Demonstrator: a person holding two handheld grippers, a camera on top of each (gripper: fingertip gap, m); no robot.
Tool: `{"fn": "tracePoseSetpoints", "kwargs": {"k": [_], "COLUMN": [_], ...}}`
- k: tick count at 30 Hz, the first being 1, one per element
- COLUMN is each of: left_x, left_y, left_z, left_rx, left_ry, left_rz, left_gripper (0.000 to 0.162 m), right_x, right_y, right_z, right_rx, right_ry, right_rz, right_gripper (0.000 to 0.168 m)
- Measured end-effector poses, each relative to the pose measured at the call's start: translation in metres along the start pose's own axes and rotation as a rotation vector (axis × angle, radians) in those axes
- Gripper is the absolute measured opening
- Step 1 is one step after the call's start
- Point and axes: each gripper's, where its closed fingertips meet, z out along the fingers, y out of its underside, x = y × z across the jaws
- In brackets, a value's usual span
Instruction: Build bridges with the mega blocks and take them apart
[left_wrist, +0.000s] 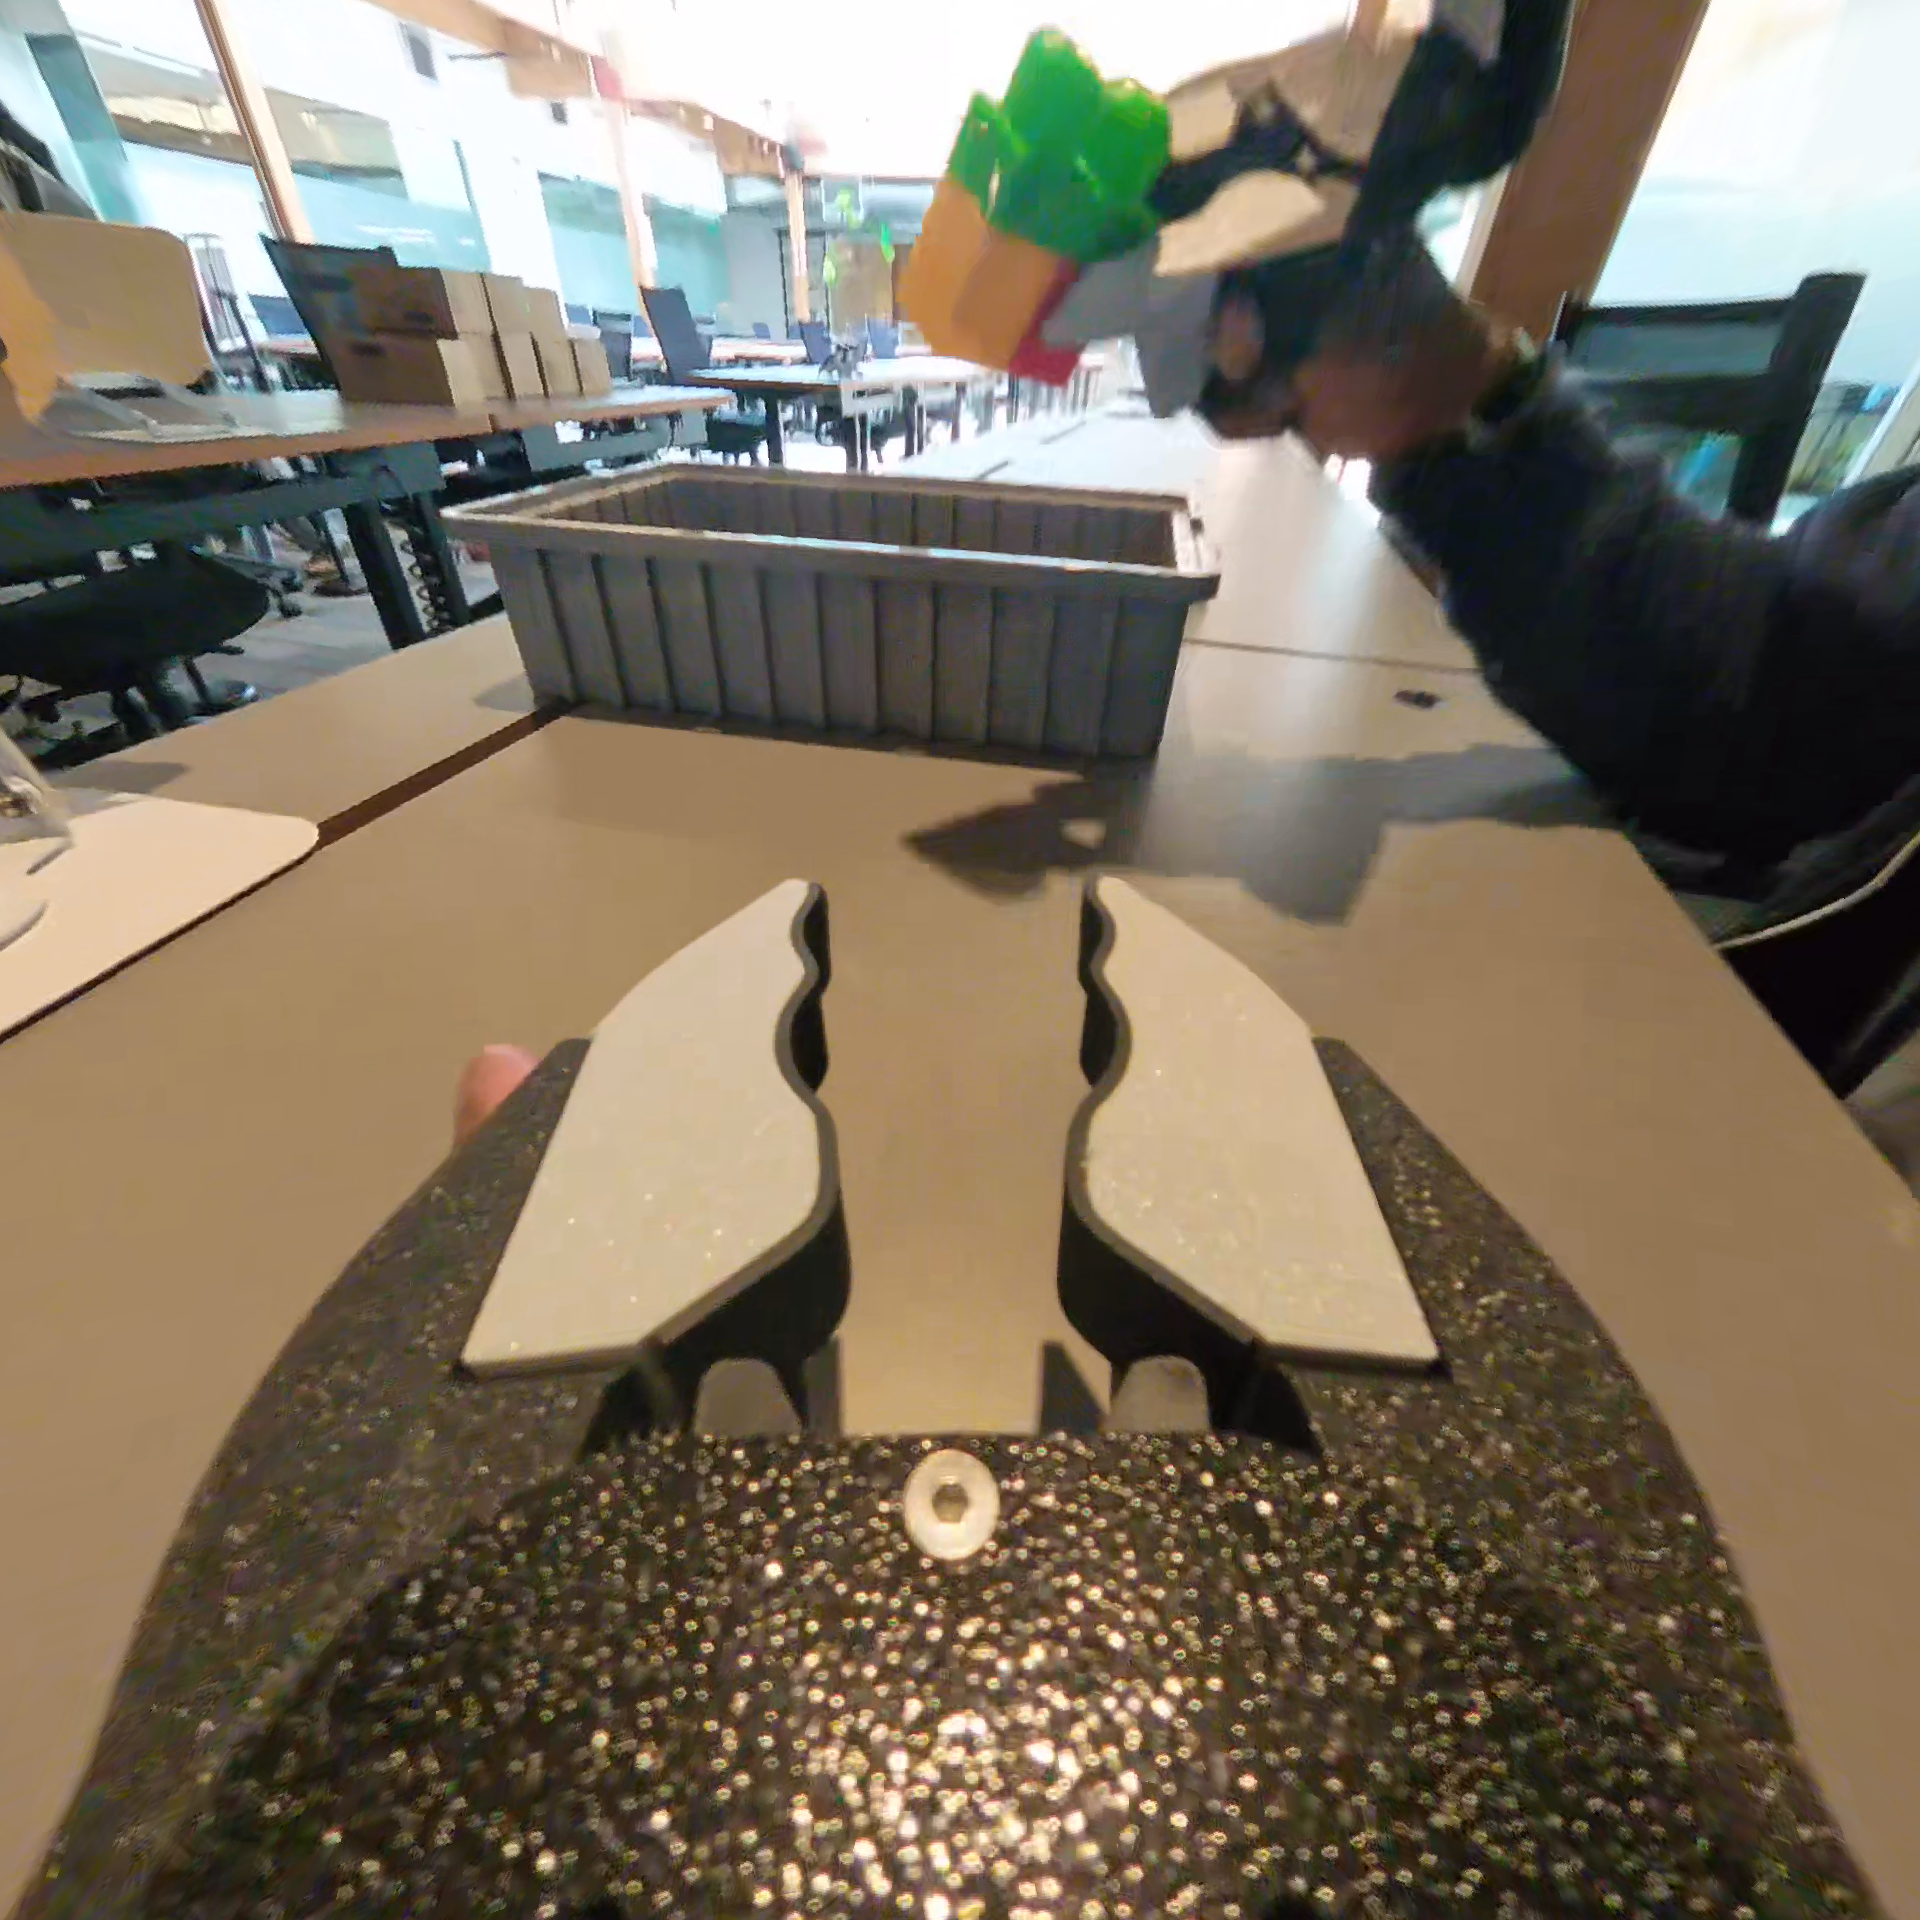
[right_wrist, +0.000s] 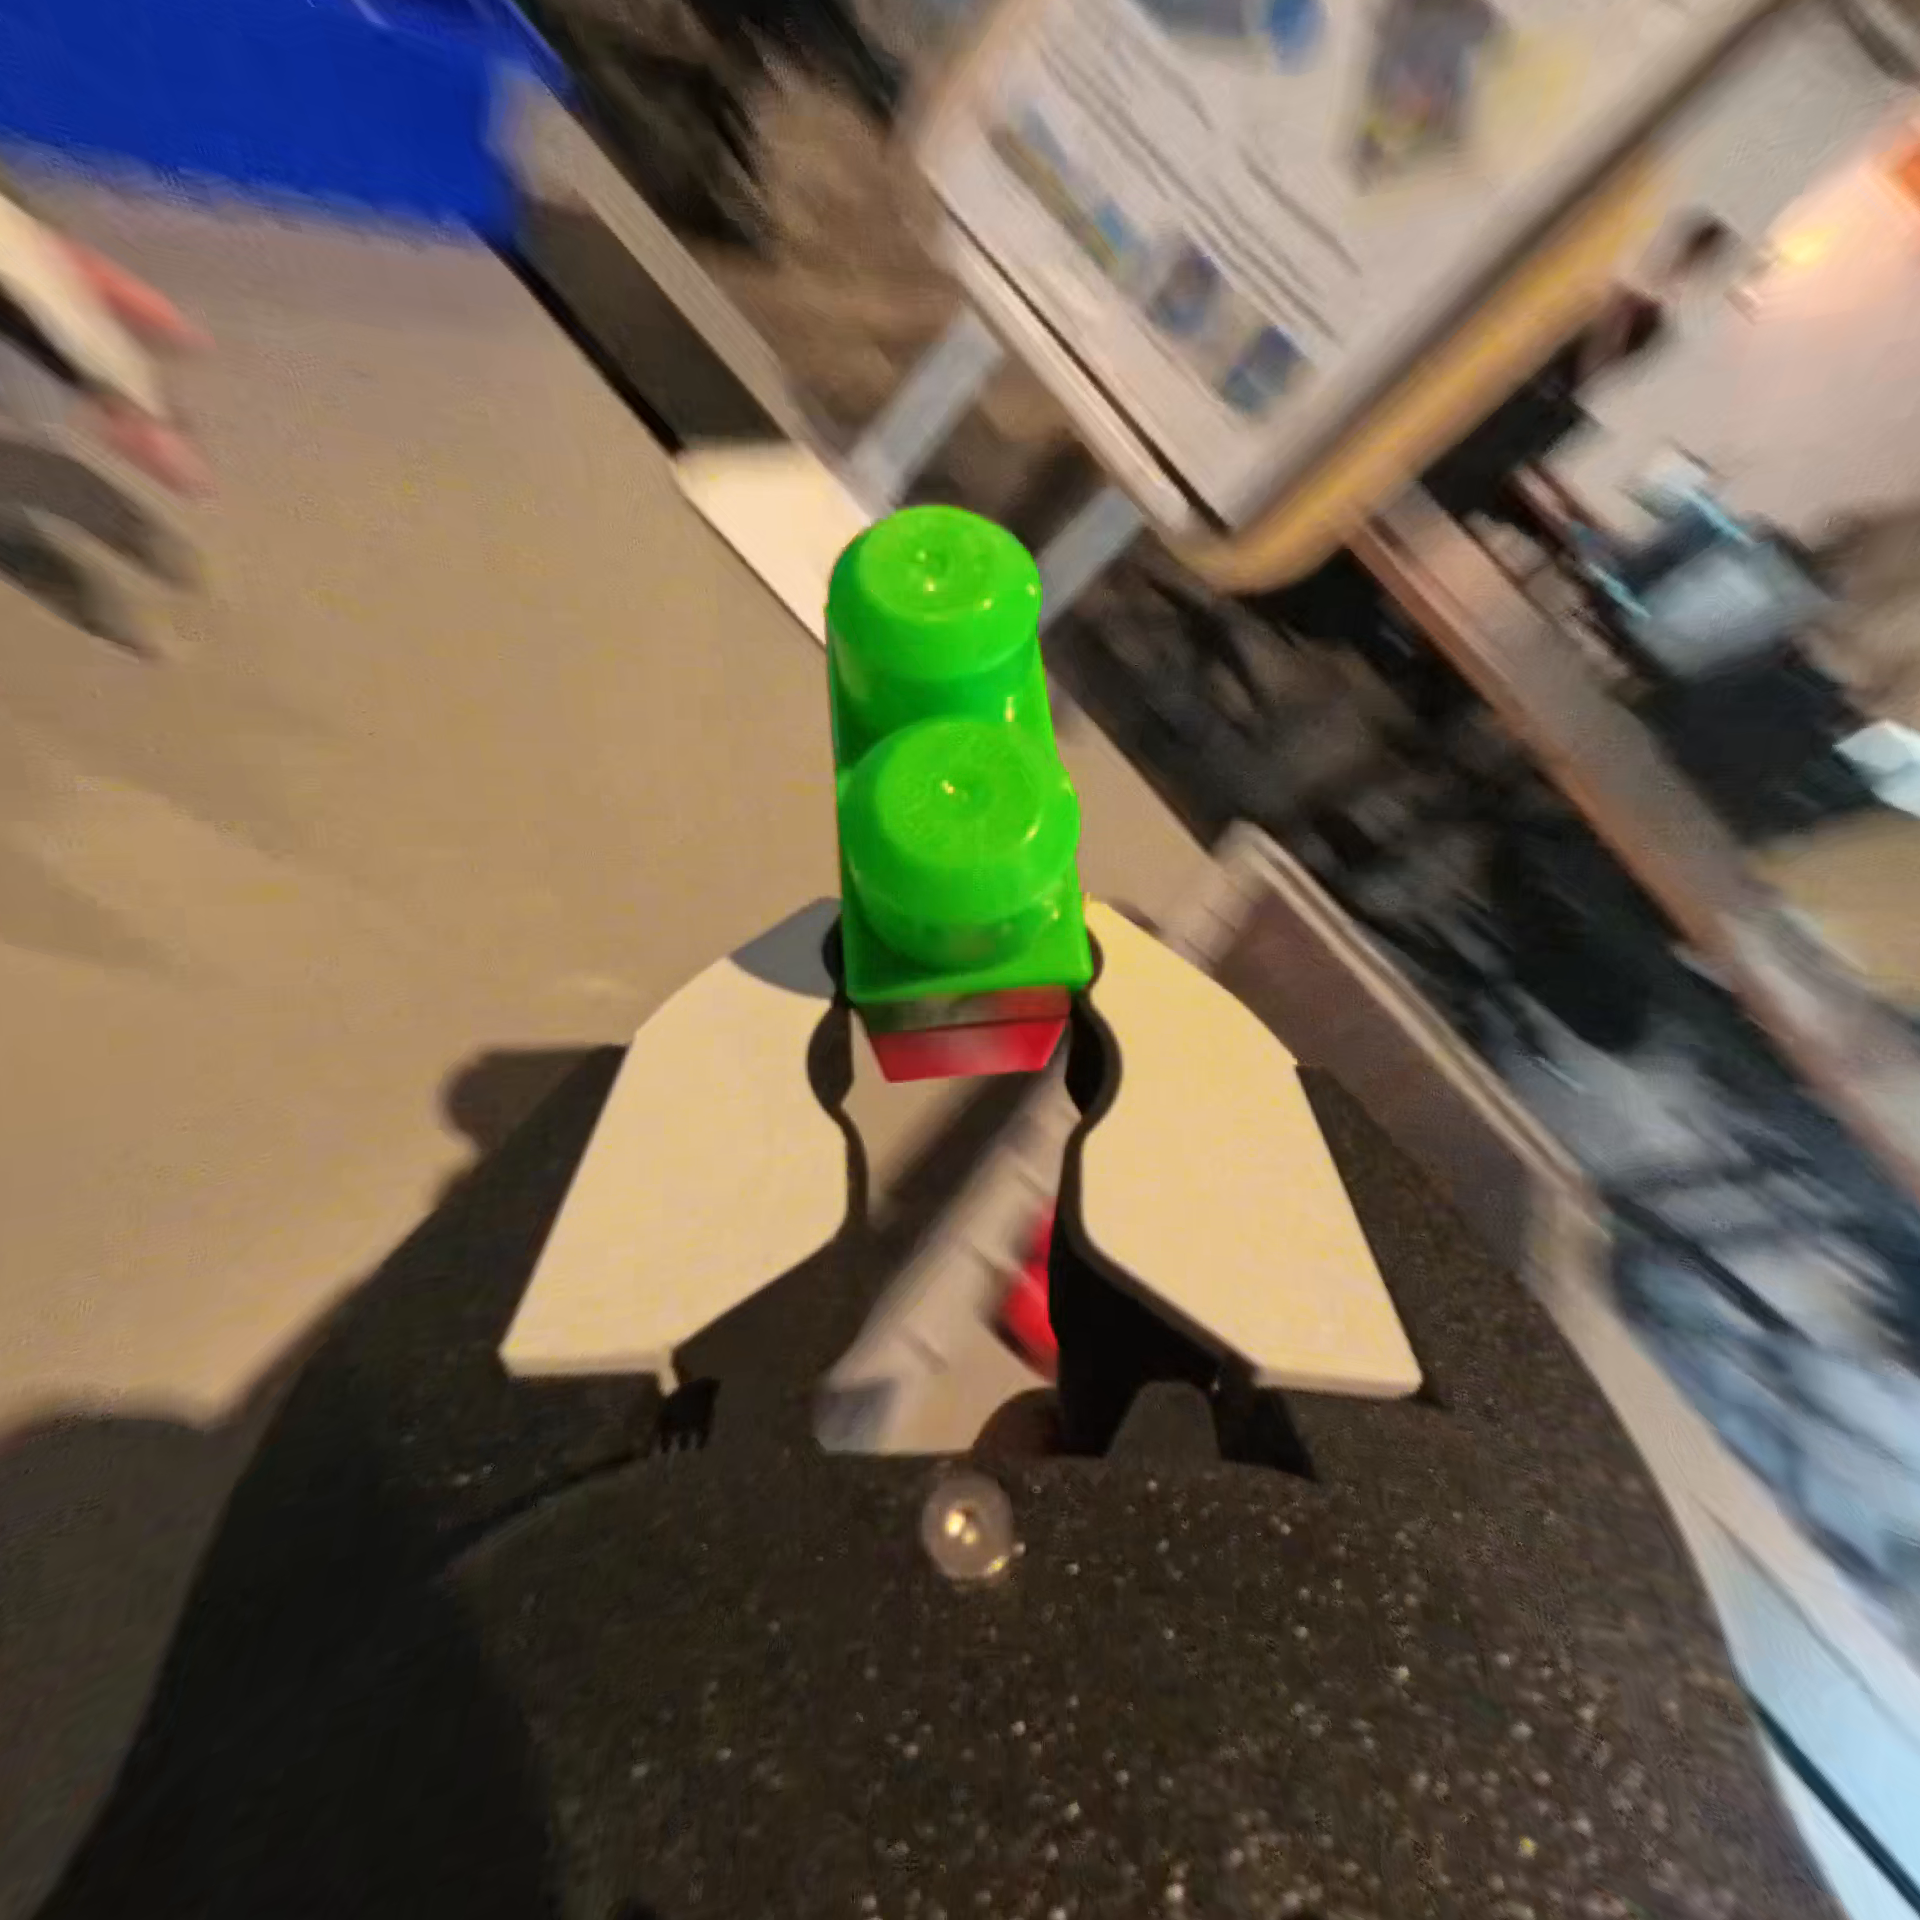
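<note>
My left gripper (left_wrist: 951, 904) is open and empty, low over the brown table (left_wrist: 468, 935). My right gripper (left_wrist: 1195, 239) is raised high at the upper right of the left wrist view, held by a hand with a dark sleeve. It is shut on a joined stack of blocks: a green block (left_wrist: 1070, 166) on top, an orange block (left_wrist: 977, 281) and a red block (left_wrist: 1044, 353). In the blurred right wrist view my right gripper (right_wrist: 961, 935) clamps the green two-stud block (right_wrist: 945, 748), with the red block (right_wrist: 966, 1044) just under it. The orange block is hidden there.
A grey ribbed bin (left_wrist: 831, 634) stands on the table ahead of my left gripper; its inside is hidden. A white board (left_wrist: 135, 894) lies at the left edge. Cardboard boxes (left_wrist: 447, 332) sit on a neighbouring desk. A blue object (right_wrist: 260, 94) shows at the upper left.
</note>
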Motion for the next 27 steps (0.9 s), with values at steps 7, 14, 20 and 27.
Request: {"fn": "tracePoseSetpoints", "kwargs": {"k": [7,14,20,27], "left_x": [0.008,0.004,0.000,-0.001], "left_y": [0.011,0.015,0.016,0.016], "left_z": [0.008,0.009,0.006,0.005], "left_rx": [-0.076,-0.093,-0.099,-0.106], "left_ry": [0.013,-0.006,-0.024,-0.024], "left_rz": [0.055,0.055,0.059,0.062], "left_gripper": [0.045,0.045,0.044,0.045], "right_x": [0.118,0.122,0.105,0.104], "right_y": [0.198,0.276,0.293,0.235], "right_z": [-0.060,-0.078,-0.069,-0.050], "right_rx": [-0.888,-1.218,-1.320,-1.103], "right_ry": [0.202,0.005,-0.131,-0.026], "right_rz": [-0.252,-0.231,-0.180,-0.282], "right_gripper": [0.038,0.037,0.044,0.063]}}
